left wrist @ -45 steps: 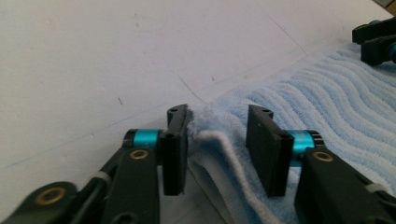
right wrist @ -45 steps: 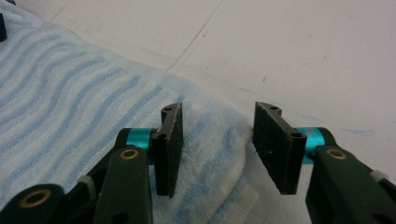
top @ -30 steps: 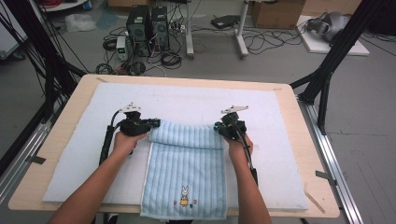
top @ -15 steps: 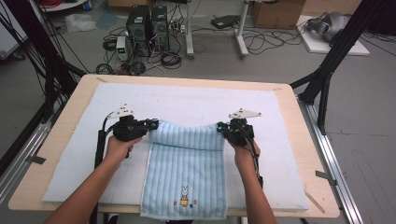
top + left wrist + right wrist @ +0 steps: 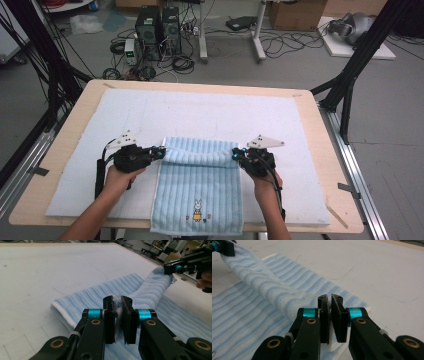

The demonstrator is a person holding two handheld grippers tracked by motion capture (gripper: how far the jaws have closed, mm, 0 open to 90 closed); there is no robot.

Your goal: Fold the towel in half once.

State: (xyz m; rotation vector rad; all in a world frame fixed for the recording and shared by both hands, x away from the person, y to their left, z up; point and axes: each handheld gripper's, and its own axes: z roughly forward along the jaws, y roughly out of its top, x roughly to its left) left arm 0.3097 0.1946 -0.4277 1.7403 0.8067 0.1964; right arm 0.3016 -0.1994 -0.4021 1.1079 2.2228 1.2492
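Lower centre of the high view: left gripper [image 5: 161, 152] and right gripper [image 5: 235, 154] each clamped on a corner of the light-blue striped terry towel [image 5: 199, 190], its edge lifted between them.

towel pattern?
Light blue and white stripes on the towel, with a small rabbit picture near its front edge; clearest in the high view.

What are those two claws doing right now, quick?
Left gripper: closed, pinching a corner of the towel.
Right gripper: closed, pinching the towel's other far corner.
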